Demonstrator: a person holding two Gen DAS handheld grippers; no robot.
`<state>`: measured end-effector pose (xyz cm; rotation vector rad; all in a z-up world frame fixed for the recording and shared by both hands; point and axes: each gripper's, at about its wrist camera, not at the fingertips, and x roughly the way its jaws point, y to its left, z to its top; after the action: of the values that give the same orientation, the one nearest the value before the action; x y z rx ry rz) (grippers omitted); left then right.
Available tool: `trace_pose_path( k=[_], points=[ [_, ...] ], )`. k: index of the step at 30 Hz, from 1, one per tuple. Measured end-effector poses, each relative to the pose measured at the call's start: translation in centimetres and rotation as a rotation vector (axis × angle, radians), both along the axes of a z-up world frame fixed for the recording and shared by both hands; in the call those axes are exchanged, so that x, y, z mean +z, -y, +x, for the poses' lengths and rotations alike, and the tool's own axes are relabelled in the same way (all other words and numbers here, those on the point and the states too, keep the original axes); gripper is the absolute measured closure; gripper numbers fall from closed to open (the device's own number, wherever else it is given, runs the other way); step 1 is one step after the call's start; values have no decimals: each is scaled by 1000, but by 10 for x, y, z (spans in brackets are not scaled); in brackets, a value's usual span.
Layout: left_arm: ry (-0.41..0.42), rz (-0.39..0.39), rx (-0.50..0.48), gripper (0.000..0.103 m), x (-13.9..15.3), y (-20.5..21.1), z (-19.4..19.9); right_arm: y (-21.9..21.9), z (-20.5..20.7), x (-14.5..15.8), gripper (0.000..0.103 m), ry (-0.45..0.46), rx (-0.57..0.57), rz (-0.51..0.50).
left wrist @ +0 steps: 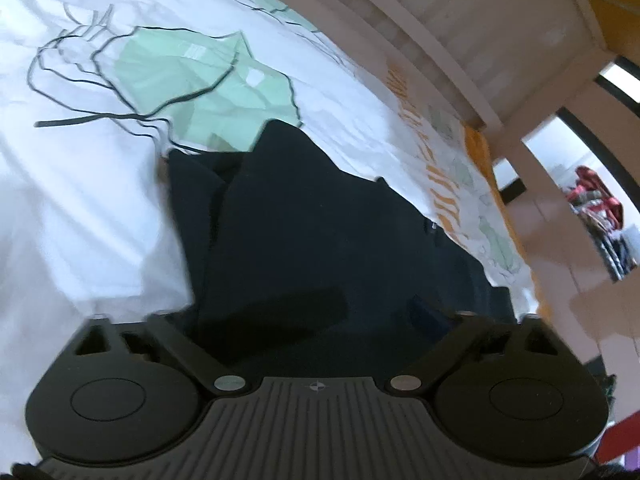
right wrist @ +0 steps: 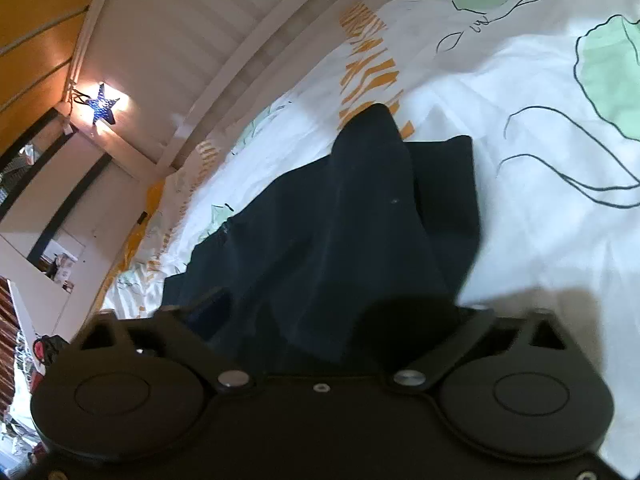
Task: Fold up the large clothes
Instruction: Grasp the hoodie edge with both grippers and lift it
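No readable writing shows. The dark navy garment [left wrist: 304,216], creased and bunched, lies on the leaf-print bedsheet [left wrist: 80,200]. It drapes over the left gripper [left wrist: 344,312] and right gripper [right wrist: 316,312], hiding whether their jaws are closed

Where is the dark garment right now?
In both wrist views the dark garment lies on the white leaf-print bedspread, reaching up to each tool, near the white bed frame.
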<state>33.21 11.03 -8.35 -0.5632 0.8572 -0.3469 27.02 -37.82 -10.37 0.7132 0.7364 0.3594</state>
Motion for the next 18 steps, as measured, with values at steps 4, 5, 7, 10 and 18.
trace_pose_path(
  k=[4, 5, 7, 10, 18],
  points=[
    [-71, 44, 33, 75, 3, -12, -1, -2, -1, 0, 69, -22, 8, 6],
    [-84, -9, 49, 78, 4, -19, -3, -2, -1, 2, 70, -39, 0, 18],
    [-96, -127, 49, 84, 9, -26, -8, 2, -3, 3, 72, -81, -25, 91],
    [-60, -111, 2, 84, 24, -14, -18, 5, -15, 10, 73, -96, -31, 149],
    [-51, -136, -95, 84, 48, 16, -35, 15, -73, 44, 76, -55, -23, 178]
  ],
)
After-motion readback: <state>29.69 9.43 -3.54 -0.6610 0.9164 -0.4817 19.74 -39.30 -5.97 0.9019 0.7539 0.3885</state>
